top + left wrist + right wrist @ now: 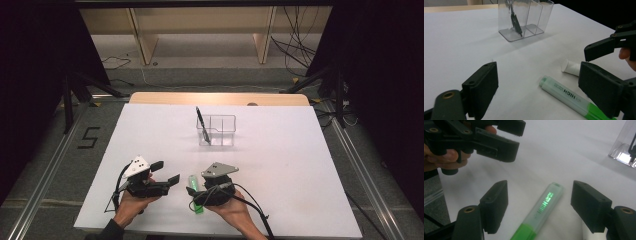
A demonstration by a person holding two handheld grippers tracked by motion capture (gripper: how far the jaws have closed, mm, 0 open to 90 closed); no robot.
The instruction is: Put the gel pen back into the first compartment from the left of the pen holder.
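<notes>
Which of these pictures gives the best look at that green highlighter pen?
The right gripper view: the green highlighter lies large and close between that gripper's open jaws, untouched. The left gripper view shows it sharply too, lettering readable, its green end partly hidden by a jaw. In the high view it is small.

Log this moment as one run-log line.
right hand-held gripper: open, jaws astride green highlighter, no contact | left hand-held gripper: open, empty | clear organizer: upright, black pen inside
</notes>
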